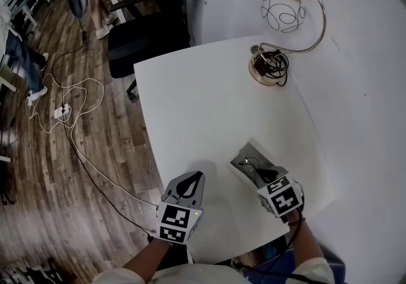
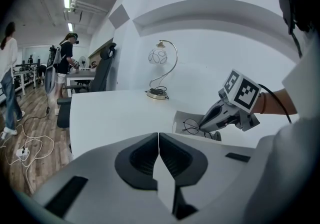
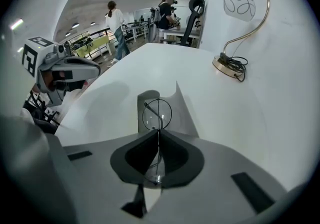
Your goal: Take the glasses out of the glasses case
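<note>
Wire-rimmed glasses [image 3: 157, 113] are sitting clamped between the fingers of my right gripper [image 3: 158, 135], over the open grey glasses case [image 1: 246, 151] at the lower right of the white tabletop [image 1: 203, 99]. My left gripper [image 2: 159, 137] is hovering lower left of the case, fingers pressed together, holding nothing.

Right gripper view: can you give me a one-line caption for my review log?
Right gripper shut on thin round glasses at the open case, lamp farther back on the white table.
</note>
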Tool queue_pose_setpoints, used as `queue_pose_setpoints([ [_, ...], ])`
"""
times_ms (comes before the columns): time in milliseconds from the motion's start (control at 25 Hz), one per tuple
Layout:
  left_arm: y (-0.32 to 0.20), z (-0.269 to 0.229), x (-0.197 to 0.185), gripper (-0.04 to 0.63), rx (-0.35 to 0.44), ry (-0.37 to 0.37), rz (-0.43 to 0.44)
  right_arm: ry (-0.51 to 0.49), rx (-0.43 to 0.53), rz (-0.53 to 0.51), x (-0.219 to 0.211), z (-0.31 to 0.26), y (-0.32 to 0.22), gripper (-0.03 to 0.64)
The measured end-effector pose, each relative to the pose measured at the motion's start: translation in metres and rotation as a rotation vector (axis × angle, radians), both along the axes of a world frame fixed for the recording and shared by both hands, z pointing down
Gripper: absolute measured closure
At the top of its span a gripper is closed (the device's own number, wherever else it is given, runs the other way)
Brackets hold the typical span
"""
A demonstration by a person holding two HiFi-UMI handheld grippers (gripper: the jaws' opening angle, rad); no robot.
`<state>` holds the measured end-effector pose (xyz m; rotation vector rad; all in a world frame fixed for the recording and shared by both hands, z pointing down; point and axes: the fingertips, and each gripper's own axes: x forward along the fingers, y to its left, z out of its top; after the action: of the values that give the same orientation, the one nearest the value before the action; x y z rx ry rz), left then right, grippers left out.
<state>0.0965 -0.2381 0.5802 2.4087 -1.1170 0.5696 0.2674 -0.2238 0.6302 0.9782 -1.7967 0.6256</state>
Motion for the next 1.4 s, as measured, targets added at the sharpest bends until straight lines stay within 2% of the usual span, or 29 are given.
queue_pose_setpoints([
  [240, 0.003, -0.011, -0.001, 0.574, 0.033, -0.003, 0.009, 0.039, 0.074, 0.03, 0.001, -0.013, -0.007, 0.577],
  [440, 0.004, -0.018, -0.007, 0.574, 0.046, -0.005, -0.001, 0.069, 0.126, 0.009, -0.004, -0.021, -0.015, 0.577],
  [720, 0.003, -0.034, -0.017, 0.574, 0.086, -0.009, 0.001, 0.05, 0.212, 0.044, -0.013, -0.048, -0.026, 0.577],
  [1040, -0.002, -0.05, -0.019, 0.574, 0.129, 0.014, 0.012, -0.03, 0.357, 0.218, -0.006, -0.098, -0.028, 0.577],
  [1400, -0.003, -0.088, 0.0, 0.574, 0.18, 0.059, 0.089, -0.106, 0.505, 0.446, 0.016, -0.157, -0.001, 0.577],
])
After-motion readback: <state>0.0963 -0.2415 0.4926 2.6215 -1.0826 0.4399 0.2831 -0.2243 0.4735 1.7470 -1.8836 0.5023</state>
